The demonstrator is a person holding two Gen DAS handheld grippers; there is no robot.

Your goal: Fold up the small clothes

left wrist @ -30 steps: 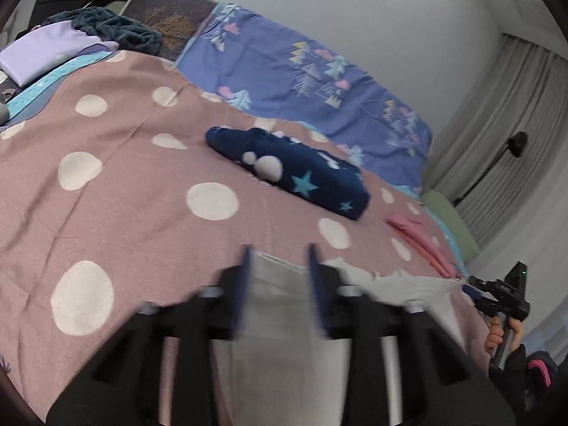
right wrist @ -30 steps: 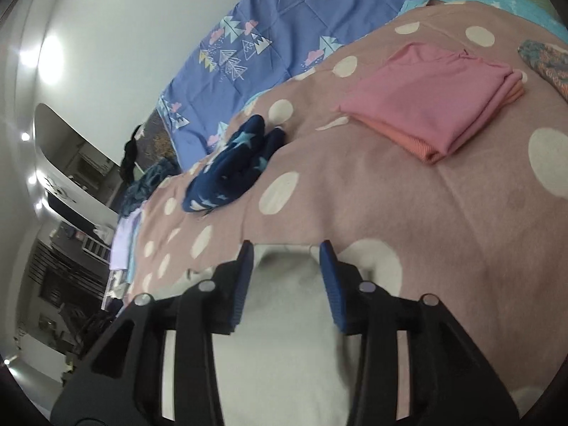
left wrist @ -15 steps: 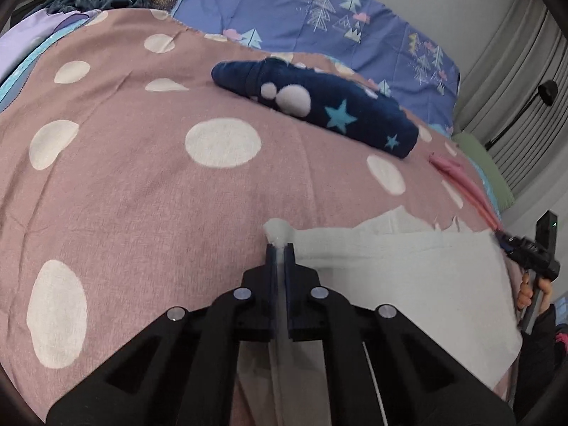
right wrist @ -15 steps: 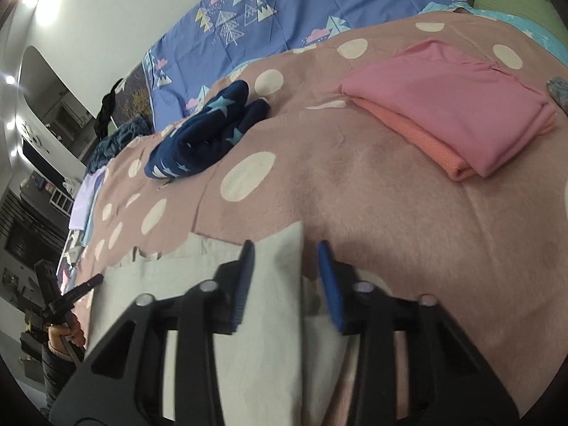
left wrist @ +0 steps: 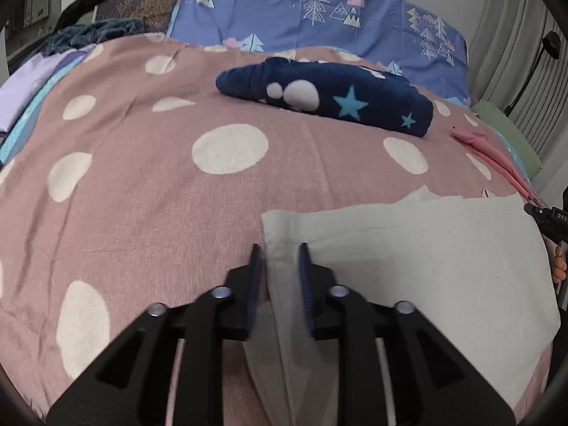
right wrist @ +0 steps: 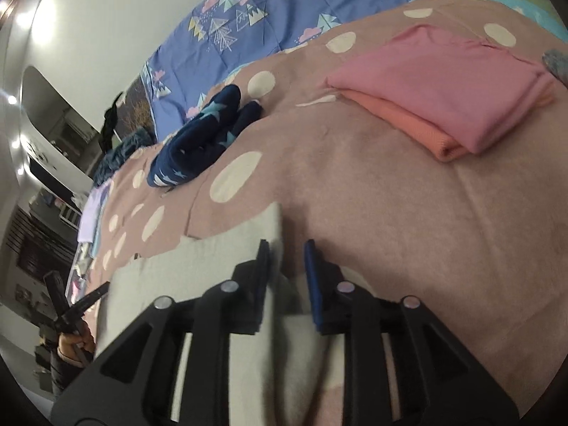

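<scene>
A pale grey-white garment [left wrist: 408,255] lies folded flat on the pink polka-dot bedspread [left wrist: 159,191]. My left gripper [left wrist: 278,252] is open, its jaws standing either side of the garment's near-left edge. In the right wrist view the same garment [right wrist: 198,284] lies at lower left. My right gripper [right wrist: 287,248] is open over its right edge, holding nothing. The other gripper shows at the frame edge in each view [left wrist: 548,218] [right wrist: 76,305].
A dark blue star-print garment [left wrist: 330,96] lies bunched further back on the bed. A folded pink and orange stack [right wrist: 447,96] lies to the right. A blue tree-print quilt [left wrist: 319,17] runs along the wall. Curtains and a lamp [left wrist: 546,46] stand at right.
The left gripper, shut on the garment's edge half a second ago, has opened and let it go. The right gripper stayed open and drew back to the garment's right edge. The garment now lies flat.
</scene>
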